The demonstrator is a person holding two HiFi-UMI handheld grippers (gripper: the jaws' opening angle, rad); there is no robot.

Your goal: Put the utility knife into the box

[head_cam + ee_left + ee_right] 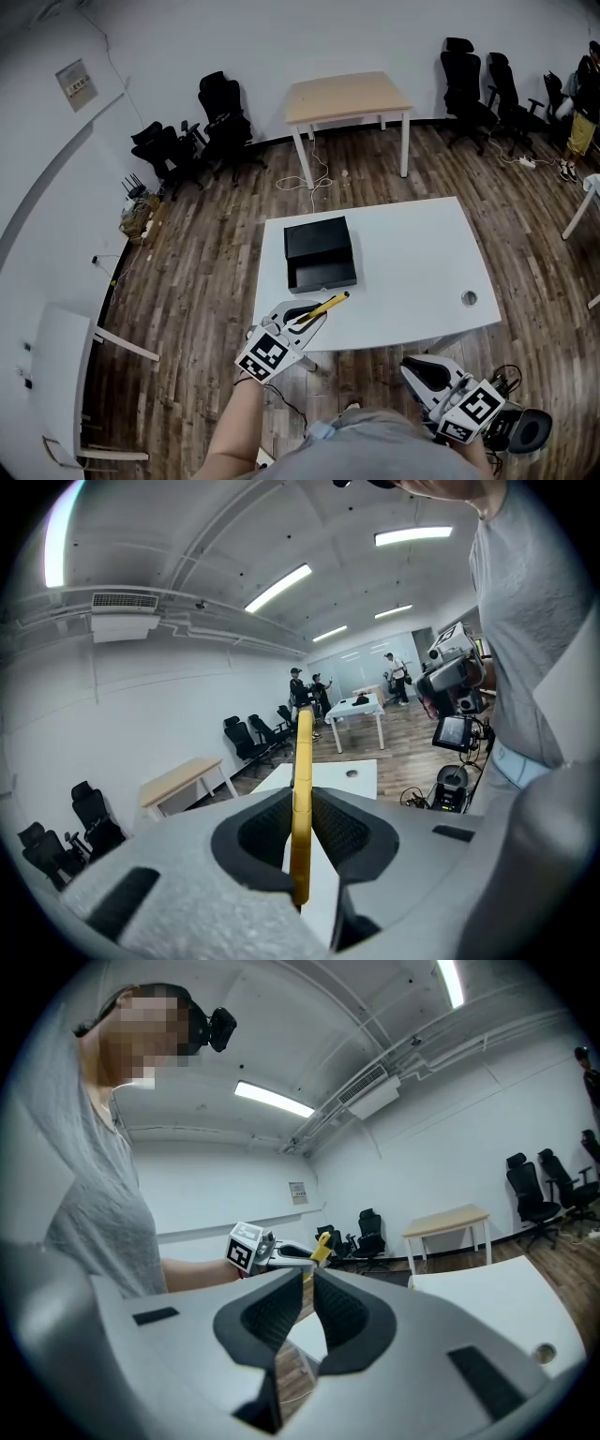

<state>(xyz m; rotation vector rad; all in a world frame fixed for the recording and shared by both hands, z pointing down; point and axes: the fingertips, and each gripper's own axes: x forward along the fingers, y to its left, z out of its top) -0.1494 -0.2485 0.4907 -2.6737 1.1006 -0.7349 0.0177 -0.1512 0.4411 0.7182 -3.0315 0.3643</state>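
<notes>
A yellow utility knife is clamped in my left gripper, which is shut on it over the near edge of the white table. The knife's tip points toward the black box, which lies open on the table with its lid behind it. In the left gripper view the knife runs straight up between the jaws. My right gripper hangs low at the right, off the table, jaws nearly together with nothing between them. The right gripper view shows the left gripper with the knife.
A small round grey thing sits near the table's right front. A wooden table stands behind, with black office chairs at the left and chairs at the right. Cables lie on the wood floor.
</notes>
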